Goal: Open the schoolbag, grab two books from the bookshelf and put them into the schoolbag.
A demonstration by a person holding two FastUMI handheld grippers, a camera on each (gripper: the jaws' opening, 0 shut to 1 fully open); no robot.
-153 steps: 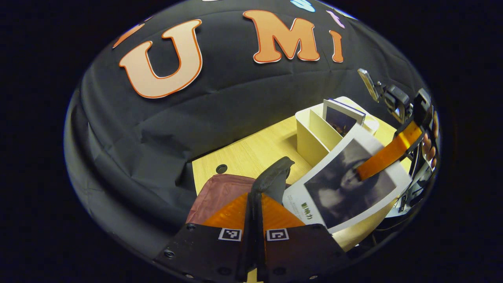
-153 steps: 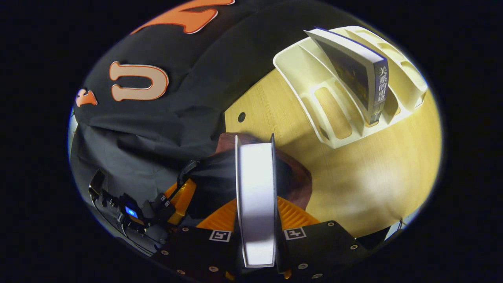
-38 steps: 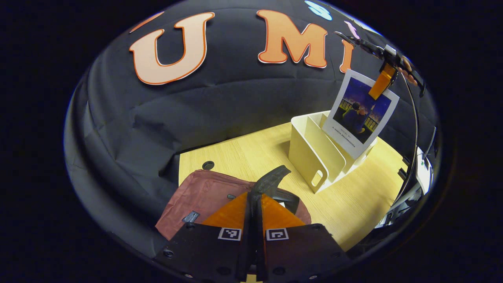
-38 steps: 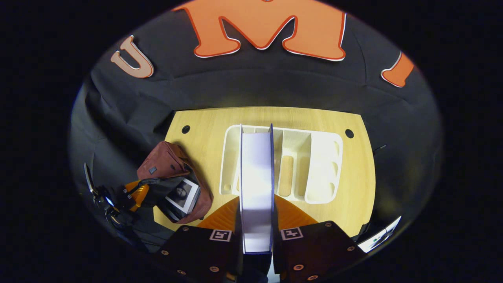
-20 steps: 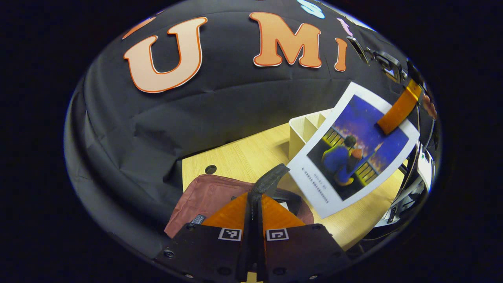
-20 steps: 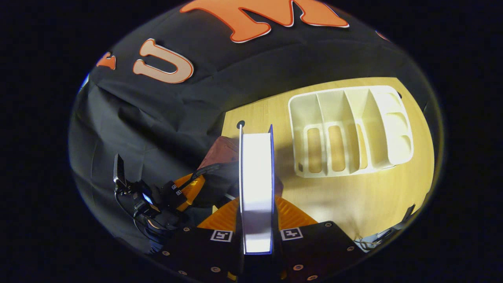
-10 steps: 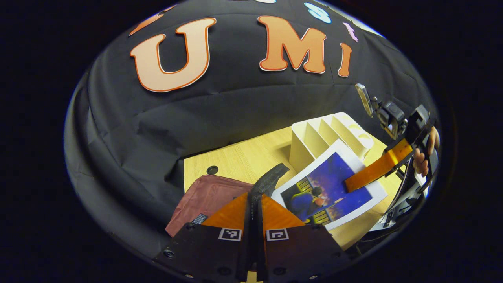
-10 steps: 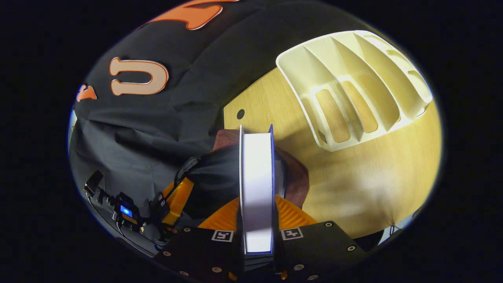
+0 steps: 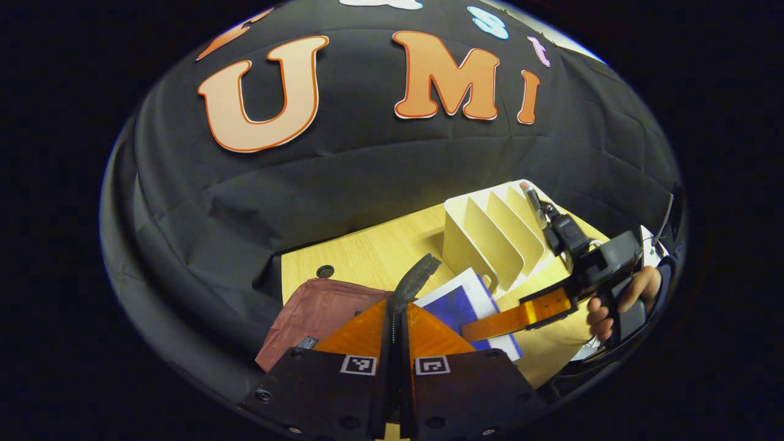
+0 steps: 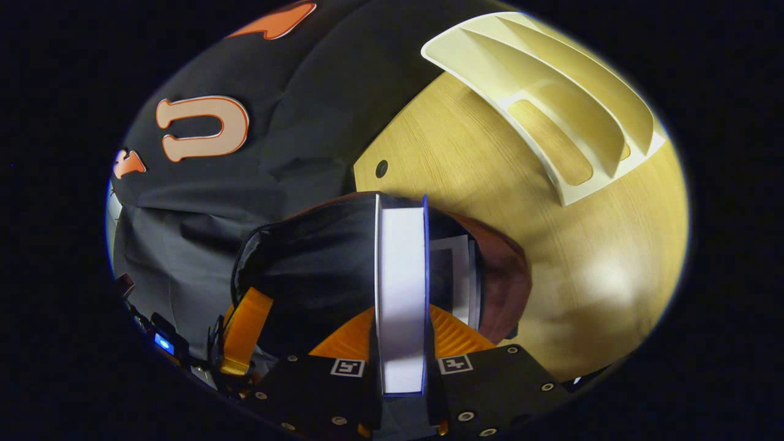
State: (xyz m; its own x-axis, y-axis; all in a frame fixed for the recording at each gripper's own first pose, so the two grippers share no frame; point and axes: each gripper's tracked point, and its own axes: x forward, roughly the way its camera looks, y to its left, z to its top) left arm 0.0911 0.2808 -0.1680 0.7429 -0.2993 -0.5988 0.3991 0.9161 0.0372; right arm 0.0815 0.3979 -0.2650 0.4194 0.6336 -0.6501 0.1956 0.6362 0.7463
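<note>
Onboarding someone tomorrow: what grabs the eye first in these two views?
The blue-covered book clamped in the right tool, its page edges head-on at the centre of the right gripper view, entering the open schoolbag beside a book already inside. Next, the empty cream bookshelf behind on the wooden table, and the left tool pinching the bag's strap.

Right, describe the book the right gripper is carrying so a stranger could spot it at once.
Start at the pale wooden table, with the cream bookshelf at its far side and the reddish-brown schoolbag nearer. The book hangs upright over the bag's open mouth, pinched by the right gripper. It has a blue cover and is only half lowered, while another book sits inside the bag.
</note>
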